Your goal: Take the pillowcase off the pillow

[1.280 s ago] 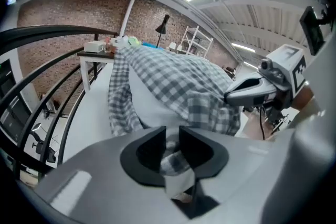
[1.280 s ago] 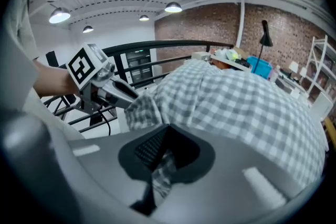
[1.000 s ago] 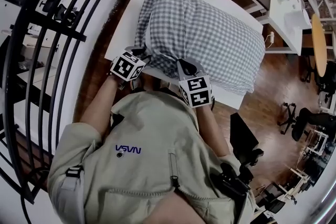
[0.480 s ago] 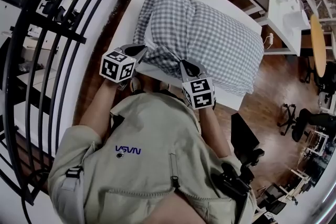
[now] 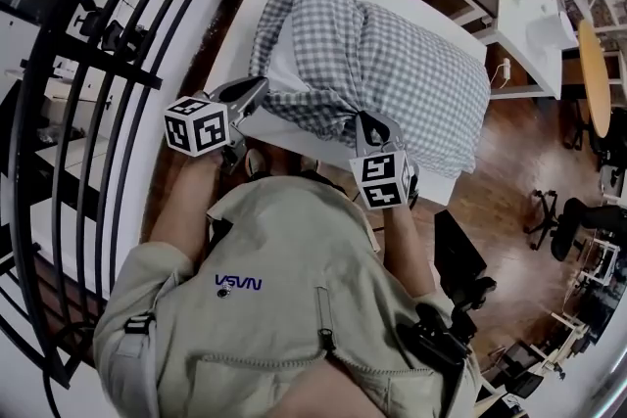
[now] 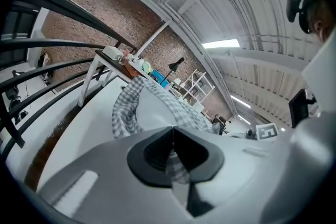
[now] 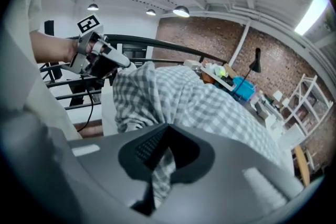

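Left gripper [image 6: 172, 147]: jaws have just been closing and are now pressed together on a fold of the checked pillowcase [image 5: 411, 73]. A strip of the gingham shows between them.

Right gripper [image 7: 164, 150]: jaws pinching another bunch of the same cloth, which hangs down through the gap.

Both grips are on the near end of the pillowcase. The left one is at the near-left corner by the opening and the right one further along the near edge, well apart from it. The hem between them runs as a gathered ridge.

White pillow [image 5: 282, 69] shows bare at the opening, just beyond my left jaws. The rest is still inside the case.

Pillow and case lie diagonally on the white worktop [image 5: 235, 24], far end toward the back corner, near end at the front edge. My left gripper hangs off the worktop's near-left side. The right one sits over the front edge.

The right gripper view shows my left hand and its gripper at upper left, at the corner of the cloth.

Black railing [image 5: 118, 59] runs left of the worktop, wooden floor [image 5: 509, 191] to the right. Brick wall in the background in both gripper views.
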A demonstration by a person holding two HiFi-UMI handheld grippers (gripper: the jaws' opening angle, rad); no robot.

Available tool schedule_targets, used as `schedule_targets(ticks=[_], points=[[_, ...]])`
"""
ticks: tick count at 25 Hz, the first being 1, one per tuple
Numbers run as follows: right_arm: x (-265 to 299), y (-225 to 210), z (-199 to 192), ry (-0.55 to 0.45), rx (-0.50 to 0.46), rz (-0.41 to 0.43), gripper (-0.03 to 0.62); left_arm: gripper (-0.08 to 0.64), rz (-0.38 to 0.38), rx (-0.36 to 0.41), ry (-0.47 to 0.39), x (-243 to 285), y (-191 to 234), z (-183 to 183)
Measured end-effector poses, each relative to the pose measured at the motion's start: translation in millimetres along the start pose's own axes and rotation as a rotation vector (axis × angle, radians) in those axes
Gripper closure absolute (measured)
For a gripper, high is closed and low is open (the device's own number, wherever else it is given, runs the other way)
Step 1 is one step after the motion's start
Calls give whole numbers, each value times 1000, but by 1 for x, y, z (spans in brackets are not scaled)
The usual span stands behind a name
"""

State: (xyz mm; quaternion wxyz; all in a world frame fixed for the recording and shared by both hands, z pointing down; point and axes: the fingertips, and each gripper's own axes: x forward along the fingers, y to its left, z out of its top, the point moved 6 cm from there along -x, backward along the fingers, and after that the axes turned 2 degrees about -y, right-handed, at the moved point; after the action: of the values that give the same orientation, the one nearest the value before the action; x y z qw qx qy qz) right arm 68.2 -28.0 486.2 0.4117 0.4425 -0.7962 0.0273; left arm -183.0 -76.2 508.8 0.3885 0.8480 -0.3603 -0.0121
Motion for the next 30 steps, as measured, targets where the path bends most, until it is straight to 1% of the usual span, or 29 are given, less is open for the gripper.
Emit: schedule_targets(ticks=[2,4,6,9,12,14,16,18,19,21,23,25,26,27,29,30], points=[[-2,-10,-8,31,9,-34,586,549,3,-20,-12,-2,2,1],[-1,-16,-18,52,35,-47,586,549,-13,-16,-6,-2,-1,0],[0,-19,-22,79,12,-81,586,549,-20,2,-5,-3,-4,2],[-6,-25,-20,90,-28,-160,586,549,-19,-40,-52,-9,2,9],[-8,-32,-21,98,-45,-192,586,551,-3,-74,-79,-12,7,10],[-1,-30,-29,119,-31,-167,586,551,26,-81,-57,-9,13,0],[11,-21,-41,152,-5,-108,586,549,56,-77,14,-3,20,-18],[21,-11,-54,174,24,-43,586,543,75,-35,70,-4,19,-32],[23,-8,-58,175,39,-19,586,538,79,-4,71,-7,15,-33],[24,-5,-61,160,62,9,586,537,73,57,18,-17,3,-21],[23,-5,-60,136,85,24,586,492,65,115,-41,-19,-4,-2],[23,-3,-58,114,106,38,586,399,67,172,-40,-6,-3,13],[23,-2,-58,103,118,44,586,342,63,194,-21,5,0,17],[23,1,-57,95,133,51,586,308,52,208,8,20,4,19],[23,6,-56,83,164,65,585,273,33,212,90,54,17,17],[23,7,-55,78,173,71,584,239,36,207,139,71,23,14]])
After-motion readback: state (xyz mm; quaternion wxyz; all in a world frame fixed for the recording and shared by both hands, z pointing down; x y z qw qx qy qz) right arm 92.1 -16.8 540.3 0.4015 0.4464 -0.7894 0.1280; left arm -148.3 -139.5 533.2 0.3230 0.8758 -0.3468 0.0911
